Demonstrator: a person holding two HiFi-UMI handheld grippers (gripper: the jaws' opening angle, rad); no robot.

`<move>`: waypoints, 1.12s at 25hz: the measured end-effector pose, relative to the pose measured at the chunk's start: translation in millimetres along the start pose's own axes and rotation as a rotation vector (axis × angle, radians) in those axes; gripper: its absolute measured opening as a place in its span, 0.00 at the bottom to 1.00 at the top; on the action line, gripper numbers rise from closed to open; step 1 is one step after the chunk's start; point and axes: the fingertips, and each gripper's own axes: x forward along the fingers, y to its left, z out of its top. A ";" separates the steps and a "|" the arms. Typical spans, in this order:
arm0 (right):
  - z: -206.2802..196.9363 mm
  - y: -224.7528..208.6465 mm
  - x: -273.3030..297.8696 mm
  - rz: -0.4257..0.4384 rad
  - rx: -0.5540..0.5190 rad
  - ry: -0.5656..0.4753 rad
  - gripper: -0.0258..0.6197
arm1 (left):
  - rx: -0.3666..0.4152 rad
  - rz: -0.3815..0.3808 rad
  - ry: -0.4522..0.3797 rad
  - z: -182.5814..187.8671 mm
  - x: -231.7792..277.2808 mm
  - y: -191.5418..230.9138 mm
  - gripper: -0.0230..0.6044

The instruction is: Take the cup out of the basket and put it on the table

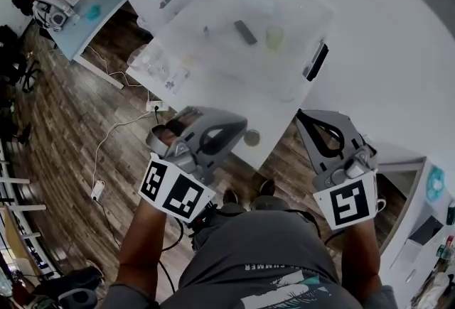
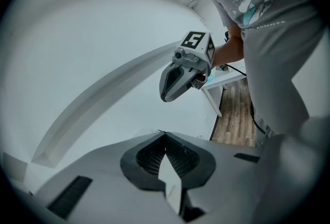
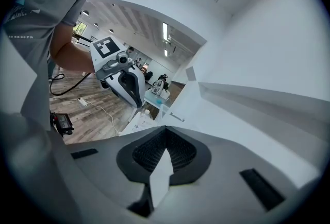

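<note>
Looking down, we've got the cup (image 1: pixel 274 36) sitting, upright we think, in the basket (image 1: pixel 320 20) on the table (image 1: pixel 384 66). It's straight ahead and roughly midway between the left gripper (image 1: pixel 237 124) and right gripper (image 1: pixel 308 117). Both have their jaws pressed together, empty.

I wear a grey printed T-shirt (image 1: pixel 263 258); my left claw (image 2: pixel 165 134) and right claw (image 3: pixel 165 129) are grey, each with a black-and-white marker cube (image 1: pixel 178 190).
</note>
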 end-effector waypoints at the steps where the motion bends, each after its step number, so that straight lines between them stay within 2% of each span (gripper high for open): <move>1: -2.1 -5.0 -0.1 0.007 -0.002 -0.011 0.06 | 0.000 0.007 0.010 2.3 4.7 2.4 0.05; 7: -19.0 -27.8 -0.7 0.047 -0.007 -0.057 0.06 | -0.003 0.043 0.053 15.7 26.0 12.2 0.05; 14: -28.5 -42.1 21.8 0.063 0.016 -0.067 0.06 | -0.018 0.040 0.088 1.7 33.3 24.0 0.05; 19: -31.4 -48.8 52.2 0.053 0.023 -0.034 0.06 | -0.018 0.024 0.071 -25.7 39.8 42.1 0.05; 28: -18.9 -71.7 98.4 -0.001 0.006 0.022 0.06 | -0.005 0.009 -0.010 -53.8 42.8 86.7 0.05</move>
